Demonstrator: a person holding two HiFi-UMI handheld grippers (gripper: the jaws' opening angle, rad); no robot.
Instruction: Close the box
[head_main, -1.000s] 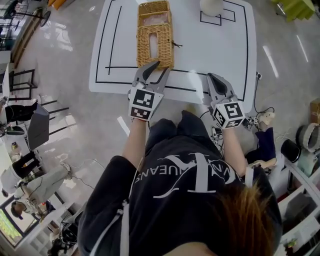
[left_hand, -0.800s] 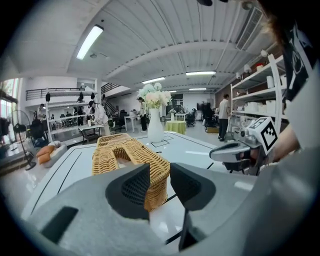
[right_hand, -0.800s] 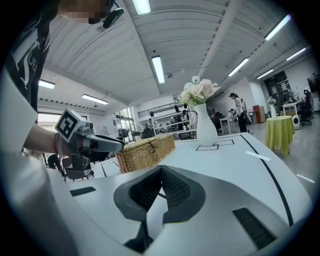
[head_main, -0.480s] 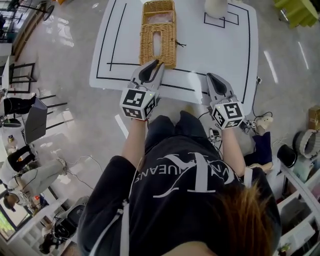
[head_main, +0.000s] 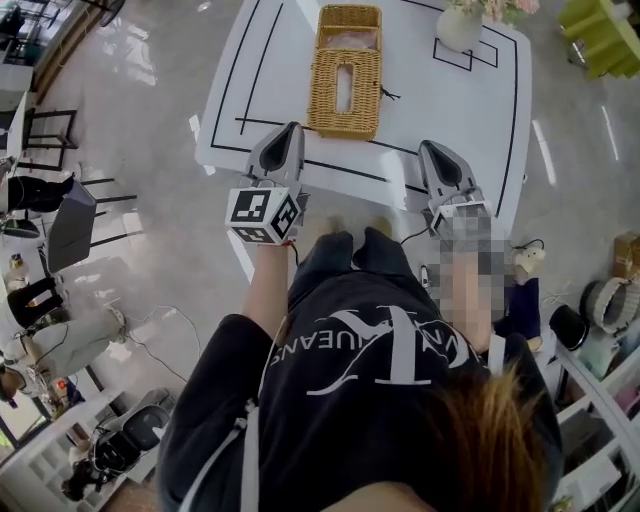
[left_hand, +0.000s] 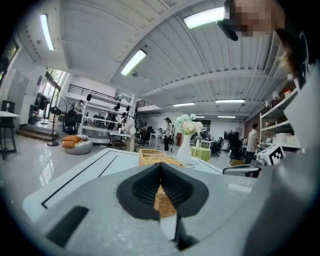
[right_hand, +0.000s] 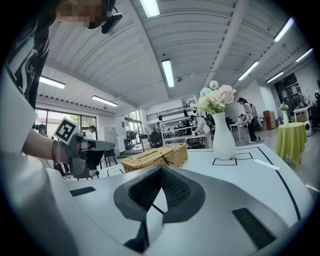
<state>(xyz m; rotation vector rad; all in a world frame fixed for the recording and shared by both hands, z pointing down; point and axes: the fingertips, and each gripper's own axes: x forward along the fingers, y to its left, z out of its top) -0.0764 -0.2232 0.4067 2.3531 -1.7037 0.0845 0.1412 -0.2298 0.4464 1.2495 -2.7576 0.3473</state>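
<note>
1. The box (head_main: 345, 75) is a long woven wicker one. It sits on the white table (head_main: 470, 110) inside the black lines (head_main: 225, 95), about mid-table and lengthwise to the person. The near half is a flat wicker panel with an oval slot. The far half is an open tray with something pale in it. It looks like the lid is flopped open toward the person, but from above I can't be sure.
2. Only the head view shows the slot and the open tray. The gripper views show just the box's woven side, low and flat. They also show a white vase of flowers (right_hand: 223, 135) standing past the box, which the head view mostly crops.
3. Both grippers are low at the table's near edge, pointing across it.
4. The left gripper (head_main: 293, 128) is near the box's near-left corner. Its jaws are pressed together with nothing between them.
5. The right gripper (head_main: 428, 148) is well off to the box's right. Its jaws are together too and hold nothing.
</note>
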